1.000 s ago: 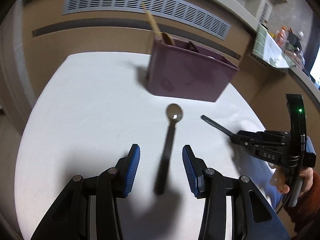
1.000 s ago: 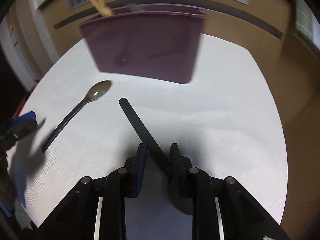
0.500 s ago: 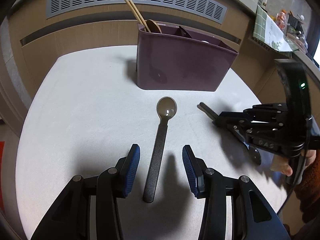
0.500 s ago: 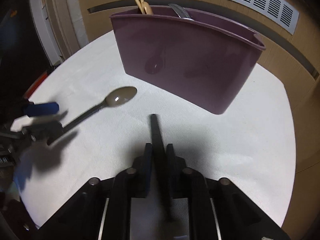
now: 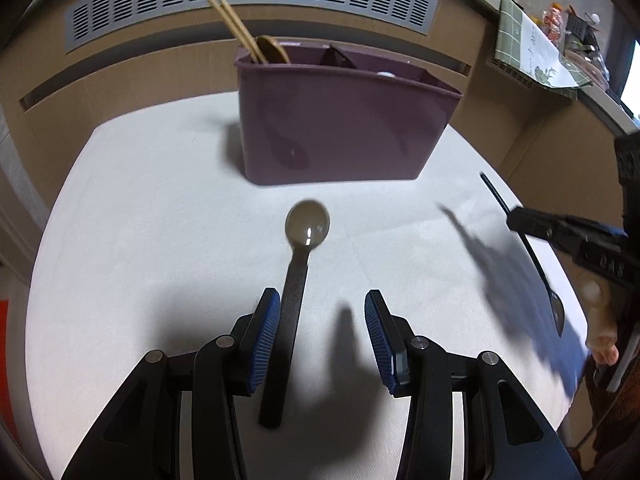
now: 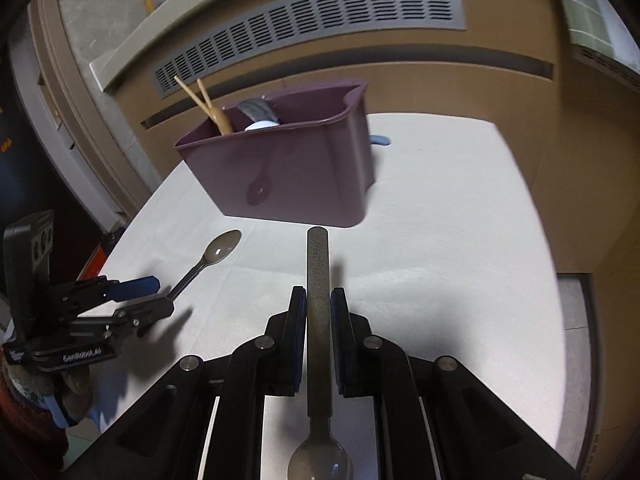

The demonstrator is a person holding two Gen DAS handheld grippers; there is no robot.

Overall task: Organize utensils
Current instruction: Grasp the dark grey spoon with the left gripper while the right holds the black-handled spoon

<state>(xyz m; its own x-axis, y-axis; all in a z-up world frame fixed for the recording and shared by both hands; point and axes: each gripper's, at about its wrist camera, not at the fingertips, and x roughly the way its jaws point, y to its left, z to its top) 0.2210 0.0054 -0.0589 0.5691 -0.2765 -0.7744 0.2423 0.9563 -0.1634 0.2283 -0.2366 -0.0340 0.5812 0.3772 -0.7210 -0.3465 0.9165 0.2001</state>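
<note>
Since the earlier frame, the right gripper (image 6: 318,312) has been raised, its spoon (image 6: 319,336) clamped by the handle and lifted off the table (image 6: 460,248). The left gripper (image 5: 320,336) is spread around a second spoon (image 5: 298,280) lying before the bin (image 5: 344,132).

1. Utensil bin (image 5: 340,128) stands on worktop (image 5: 160,220), at its far side.
2. Chopsticks (image 5: 232,20) stand in bin's left end.
3. Spoon (image 5: 298,280) lies on worktop before bin, bowl toward it.
4. Second spoon (image 6: 318,320) is before bin, to its right, off the worktop.
</note>
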